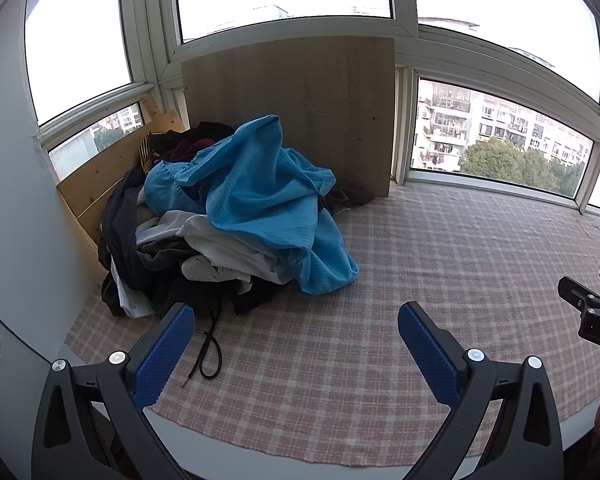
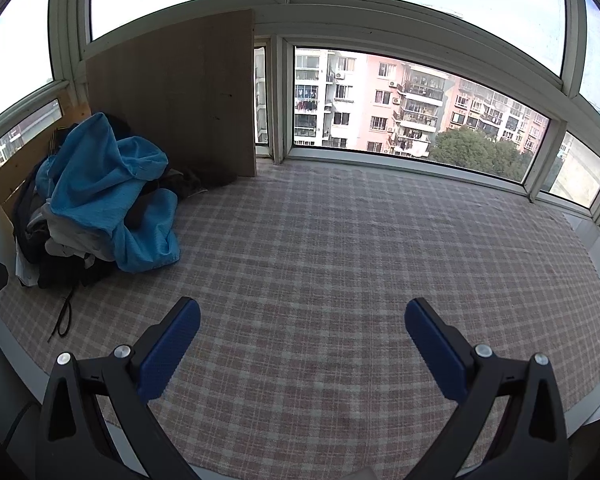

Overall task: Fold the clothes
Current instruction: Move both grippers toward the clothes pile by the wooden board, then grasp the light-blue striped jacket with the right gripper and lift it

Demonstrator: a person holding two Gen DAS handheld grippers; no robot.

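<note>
plaid cloth (image 2: pixel 340 240), wooden board (image 1: pixel 292 108), windows (image 2: pixel 412 108), apartment buildings (image 2: pixel 380 92)

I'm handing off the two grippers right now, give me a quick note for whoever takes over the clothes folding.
Left gripper: open, empty, above the plaid cloth just in front of the clothes pile.
Right gripper: open, empty, over bare plaid cloth, off to the pile's right.
Blue garment lies crumpled on top of the pile; a black drawstring trails out in front.
Done: nothing folded yet.
Left: pull a garment, probably the blue one, onto the open cloth, spread it and fold; repeat.
</note>
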